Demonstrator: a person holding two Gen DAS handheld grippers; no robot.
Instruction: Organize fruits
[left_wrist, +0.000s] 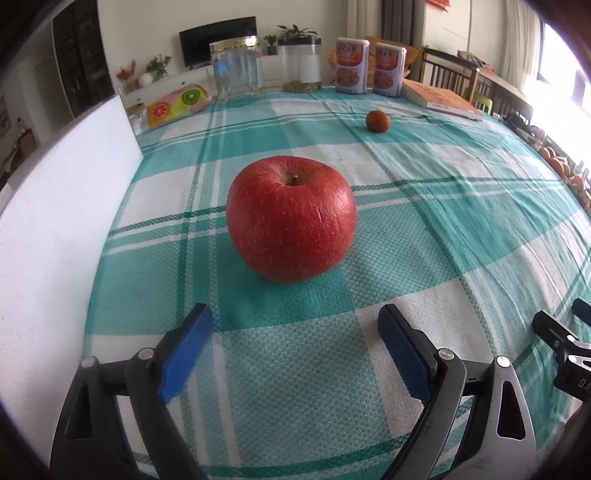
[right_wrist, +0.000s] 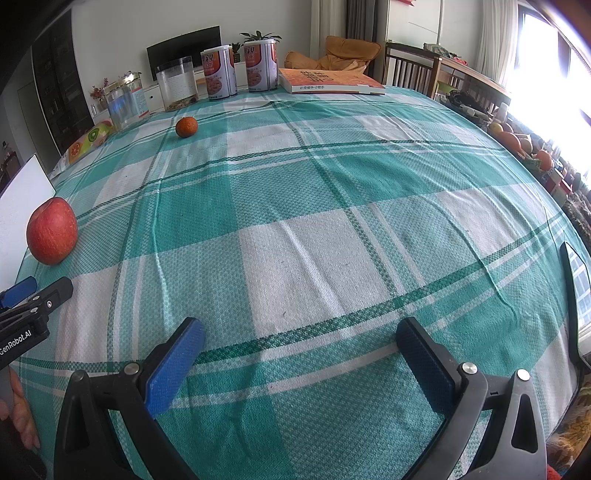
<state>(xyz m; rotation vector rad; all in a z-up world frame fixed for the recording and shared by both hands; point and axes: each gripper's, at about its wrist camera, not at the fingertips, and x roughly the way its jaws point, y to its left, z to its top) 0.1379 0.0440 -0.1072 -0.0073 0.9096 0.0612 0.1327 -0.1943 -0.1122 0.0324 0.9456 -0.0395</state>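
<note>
A big red apple (left_wrist: 291, 218) stands upright on the green-and-white checked tablecloth, straight ahead of my left gripper (left_wrist: 295, 317), which is open and empty a short way in front of it. A small orange tangerine (left_wrist: 377, 121) lies farther back, to the right. In the right wrist view the apple (right_wrist: 51, 230) is at the far left and the tangerine (right_wrist: 186, 126) at the back left. My right gripper (right_wrist: 301, 328) is open and empty above bare cloth. The left gripper's tip (right_wrist: 35, 295) shows at the left edge.
A white board (left_wrist: 62, 206) stands along the table's left side. At the back are a clear jar (left_wrist: 236, 68), two printed canisters (left_wrist: 369, 66), an orange book (left_wrist: 441, 99) and a fruit-patterned pouch (left_wrist: 177, 103). More fruit (right_wrist: 517, 142) lies off the table's right edge.
</note>
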